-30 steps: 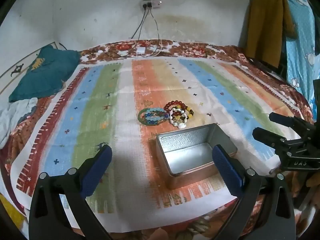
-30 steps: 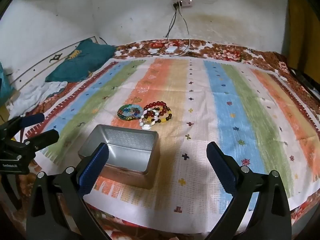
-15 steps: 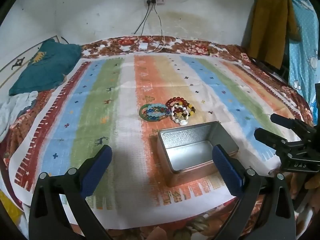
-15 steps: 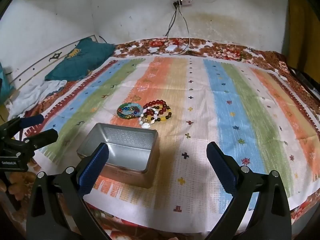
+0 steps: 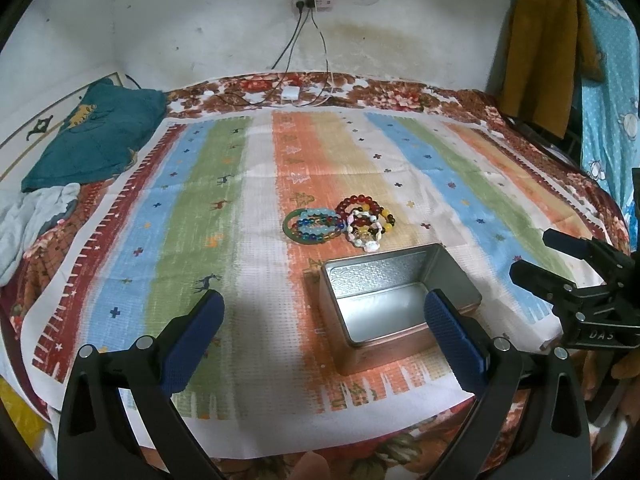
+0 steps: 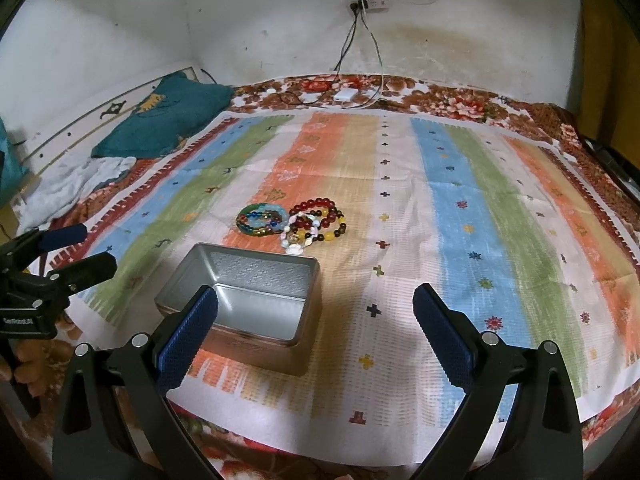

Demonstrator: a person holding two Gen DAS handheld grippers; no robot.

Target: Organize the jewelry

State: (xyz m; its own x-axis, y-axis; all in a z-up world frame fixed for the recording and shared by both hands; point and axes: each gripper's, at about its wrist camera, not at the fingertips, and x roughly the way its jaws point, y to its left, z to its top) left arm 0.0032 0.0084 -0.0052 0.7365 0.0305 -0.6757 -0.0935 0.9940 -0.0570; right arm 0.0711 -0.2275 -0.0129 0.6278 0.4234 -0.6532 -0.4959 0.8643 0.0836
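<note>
Several bead bracelets (image 5: 340,222) lie in a pile on the striped cloth (image 5: 200,200), just beyond an open, empty silver tin (image 5: 396,300). A green and blue ring (image 5: 314,226) sits left of the red, yellow and white ones (image 5: 366,220). The pile (image 6: 294,222) and tin (image 6: 248,300) also show in the right wrist view. My left gripper (image 5: 324,336) is open and empty, near the tin's near-left side. My right gripper (image 6: 316,328) is open and empty, near the tin's right side.
The cloth covers a bed against a white wall. A teal pillow (image 5: 96,136) and pale cloth (image 5: 32,220) lie at the far left. A charger and cables (image 5: 292,94) rest at the far edge. Clothes (image 5: 548,52) hang at the right.
Both grippers have drawn back and risen slightly, so the tin and bracelets sit a little lower and further in view. Nothing was gripped or moved.
</note>
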